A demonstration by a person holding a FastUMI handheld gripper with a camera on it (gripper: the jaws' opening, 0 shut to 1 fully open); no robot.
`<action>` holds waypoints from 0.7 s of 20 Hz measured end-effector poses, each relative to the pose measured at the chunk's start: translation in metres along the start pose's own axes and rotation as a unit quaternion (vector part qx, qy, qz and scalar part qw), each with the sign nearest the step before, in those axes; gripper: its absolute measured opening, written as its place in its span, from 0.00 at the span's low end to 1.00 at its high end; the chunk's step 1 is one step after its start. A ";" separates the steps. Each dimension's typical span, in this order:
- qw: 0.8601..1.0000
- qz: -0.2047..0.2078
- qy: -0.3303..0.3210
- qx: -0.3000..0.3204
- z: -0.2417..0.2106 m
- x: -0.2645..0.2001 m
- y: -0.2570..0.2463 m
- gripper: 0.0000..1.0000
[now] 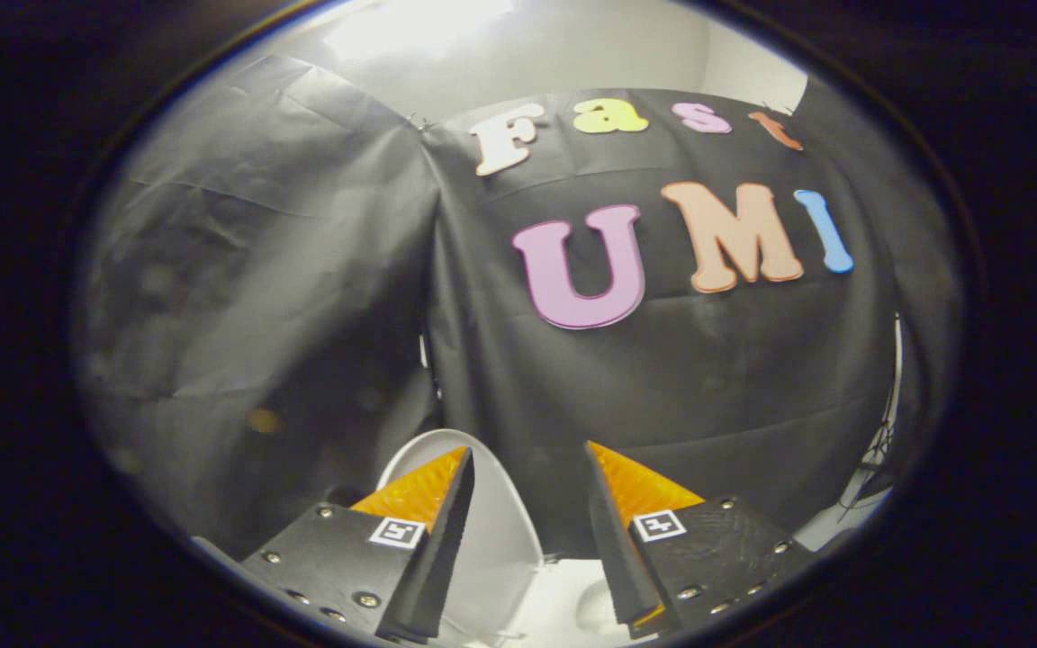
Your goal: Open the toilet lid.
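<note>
The white toilet lid (491, 531) stands raised, its rounded top edge showing behind and between the fingers, leaning toward the black cloth wall. Below it, a white part of the toilet (572, 603) shows between the finger bases. My gripper (529, 454) is open, with a wide gap between its two fingers and nothing held in it. The left fingertip (455, 472) overlaps the lid's upper edge in the view; whether it touches the lid I cannot tell. The right fingertip (604, 463) lies against the dark cloth background, apart from the lid.
Black cloth walls (302, 270) enclose the booth straight ahead and to the left, meeting at a seam just above the lid. A pale wall and a bright light (446, 36) show above the cloth. A white strip with thin cables (870, 468) lies at the far right.
</note>
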State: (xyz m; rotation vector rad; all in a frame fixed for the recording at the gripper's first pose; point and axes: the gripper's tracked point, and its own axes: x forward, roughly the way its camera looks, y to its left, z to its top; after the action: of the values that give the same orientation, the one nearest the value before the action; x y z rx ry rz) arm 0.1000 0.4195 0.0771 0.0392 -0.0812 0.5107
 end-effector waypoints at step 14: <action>0.986 -0.124 0.071 -0.081 -0.036 -0.109 -0.238 0.69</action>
State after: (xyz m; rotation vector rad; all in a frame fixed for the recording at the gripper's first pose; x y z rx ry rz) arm 0.1246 0.1614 0.0275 -0.1456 0.0223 0.2565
